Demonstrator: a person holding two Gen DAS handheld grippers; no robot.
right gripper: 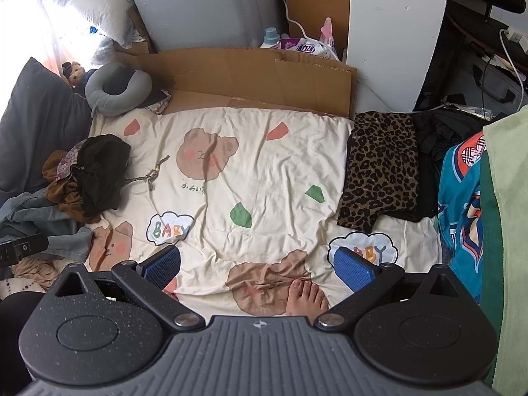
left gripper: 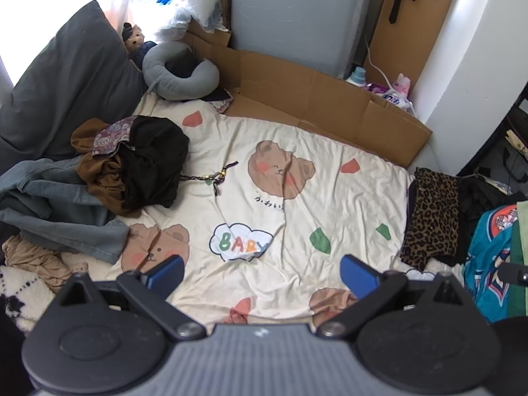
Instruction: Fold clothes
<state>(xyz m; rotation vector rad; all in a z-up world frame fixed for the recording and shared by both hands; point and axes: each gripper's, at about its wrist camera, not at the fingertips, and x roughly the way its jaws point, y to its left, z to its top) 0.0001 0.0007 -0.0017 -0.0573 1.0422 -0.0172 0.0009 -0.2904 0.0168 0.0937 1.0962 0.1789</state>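
Both grippers, left (left gripper: 262,272) and right (right gripper: 257,262), hover spread and empty above the bear-print sheet (left gripper: 330,198), apparently between garments; next likely comes the unfolded clothes heap (left gripper: 132,165).

A heap of crumpled dark and brown garments (right gripper: 89,178) lies at the left of the cream bear-print bedsheet (right gripper: 270,171), a folded leopard-print garment (right gripper: 379,165) at its right edge, flattened brown cardboard (right gripper: 250,76) behind, a grey U-shaped neck pillow (right gripper: 115,90) at the far-left corner
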